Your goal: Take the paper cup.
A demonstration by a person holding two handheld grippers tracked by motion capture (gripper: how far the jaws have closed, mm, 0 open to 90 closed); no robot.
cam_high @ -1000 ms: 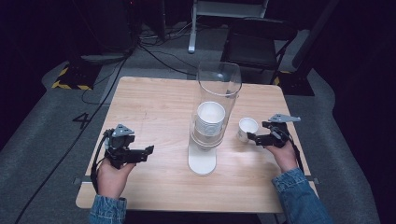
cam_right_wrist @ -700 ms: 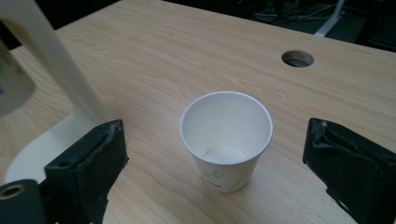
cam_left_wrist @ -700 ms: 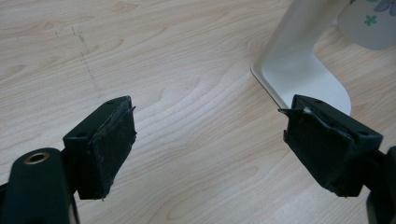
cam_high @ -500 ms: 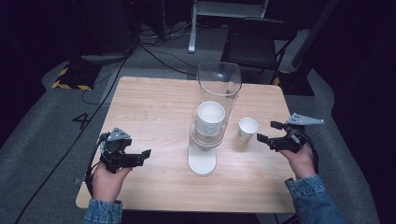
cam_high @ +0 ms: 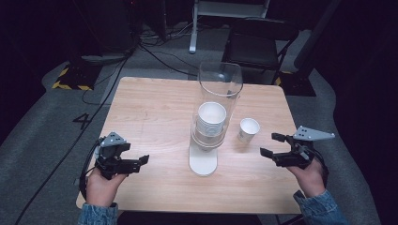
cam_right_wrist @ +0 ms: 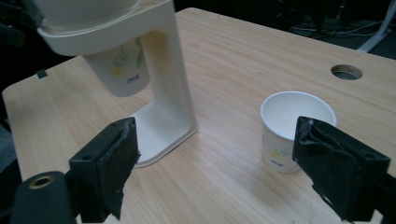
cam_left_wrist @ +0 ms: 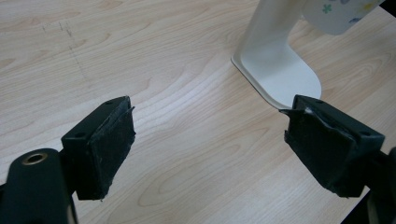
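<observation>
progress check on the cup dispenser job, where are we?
Done: one paper cup stands upright on the table, right of the cup dispenser.
In hand: nothing. The right gripper is open and apart from that cup; the left gripper is open by the dispenser's foot.
Left: the stack in the dispenser, its lowest cup hanging below the holder.

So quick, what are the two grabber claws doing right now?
Left gripper: open, holding nothing, over the table.
Right gripper: open, holding nothing, apart from the paper cup.
</observation>
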